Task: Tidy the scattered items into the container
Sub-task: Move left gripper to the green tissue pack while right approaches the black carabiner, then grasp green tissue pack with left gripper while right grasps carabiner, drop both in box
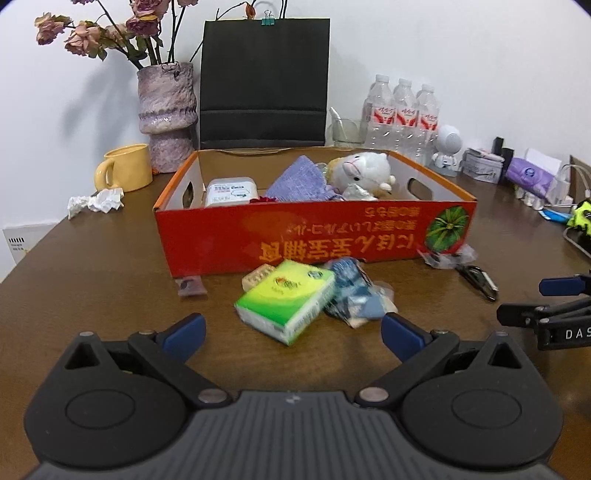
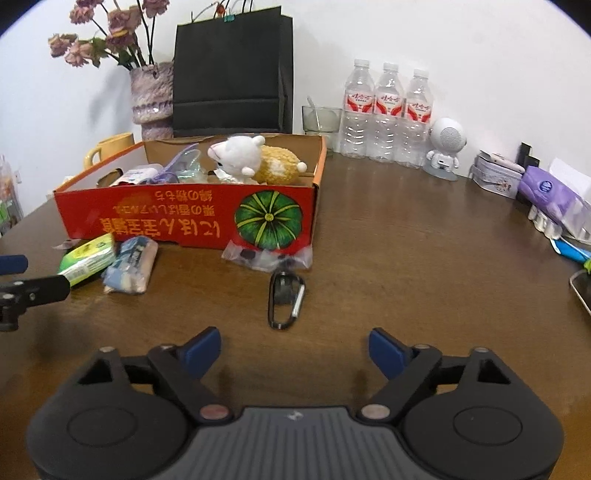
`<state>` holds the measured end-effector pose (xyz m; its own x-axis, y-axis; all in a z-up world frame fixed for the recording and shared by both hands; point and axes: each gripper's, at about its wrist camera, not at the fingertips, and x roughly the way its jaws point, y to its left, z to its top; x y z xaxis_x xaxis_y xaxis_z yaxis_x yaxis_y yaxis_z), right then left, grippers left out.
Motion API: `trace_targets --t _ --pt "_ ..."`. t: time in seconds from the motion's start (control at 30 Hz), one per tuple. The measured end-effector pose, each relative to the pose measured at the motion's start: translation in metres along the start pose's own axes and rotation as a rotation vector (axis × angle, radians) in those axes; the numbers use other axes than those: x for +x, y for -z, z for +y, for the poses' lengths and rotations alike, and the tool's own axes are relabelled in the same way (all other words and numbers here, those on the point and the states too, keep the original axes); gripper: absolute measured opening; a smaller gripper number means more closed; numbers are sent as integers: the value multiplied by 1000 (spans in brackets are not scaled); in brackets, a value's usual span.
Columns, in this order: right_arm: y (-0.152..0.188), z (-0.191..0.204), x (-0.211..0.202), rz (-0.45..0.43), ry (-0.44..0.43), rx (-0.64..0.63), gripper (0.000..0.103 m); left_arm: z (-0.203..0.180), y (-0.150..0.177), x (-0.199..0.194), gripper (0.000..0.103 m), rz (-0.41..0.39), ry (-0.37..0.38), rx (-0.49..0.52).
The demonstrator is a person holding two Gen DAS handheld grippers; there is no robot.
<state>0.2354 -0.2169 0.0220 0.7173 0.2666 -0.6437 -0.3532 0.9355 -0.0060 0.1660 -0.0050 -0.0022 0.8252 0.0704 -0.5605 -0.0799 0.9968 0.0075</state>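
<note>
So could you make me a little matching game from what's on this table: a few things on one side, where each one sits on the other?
Things:
1. plush sheep
2. green tissue pack
3. carabiner
4. yellow mug

Places:
A. on the table, ahead of the right hand-held gripper
B. beside the vase
C. inside the red box
D. on the table, against the blue packet

Pairs: 1-C, 2-D, 3-A, 4-B

Even, fairly bright indoor light on both views. Soft shadow of the dried flowers (image 1: 110, 29) falls left on the white wall (image 1: 443, 55). Mild sheen on the brown table (image 2: 406, 240). Green tissue pack (image 1: 286, 304) and neighbouring wrapper slightly motion-blurred. Strong fisheye bending, dark vignette at top corners.
</note>
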Motion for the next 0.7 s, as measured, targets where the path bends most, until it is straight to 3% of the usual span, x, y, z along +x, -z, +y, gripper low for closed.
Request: trace_targets --t 0.17,0.27,0.3,0.33,0.4,0.43,0.57,0.7 --pt "-13 -2 23 24 -9 27 65 5 -9 28 101 20 -23 60" --pt "-13 -2 28 16 -9 33 61 11 -12 40 99 40 12 76" --pt "-13 -2 29 11 -11 34 55 12 -12 43 97 46 27 77" --pt "-13 -3 28 5 -10 34 49 14 -13 46 91 54 40 77" --pt "-13 -4 27 -3 -15 37 28 16 -13 51 78 71 60 70" --pt "-13 -5 27 -5 -23 42 24 18 -12 52 69 79 79 62" --pt "-11 -5 25 -16 -26 48 21 14 -9 47 56 59 98 86" --pt "-9 -4 22 -24 -33 52 21 14 -6 43 53 45 102 74"
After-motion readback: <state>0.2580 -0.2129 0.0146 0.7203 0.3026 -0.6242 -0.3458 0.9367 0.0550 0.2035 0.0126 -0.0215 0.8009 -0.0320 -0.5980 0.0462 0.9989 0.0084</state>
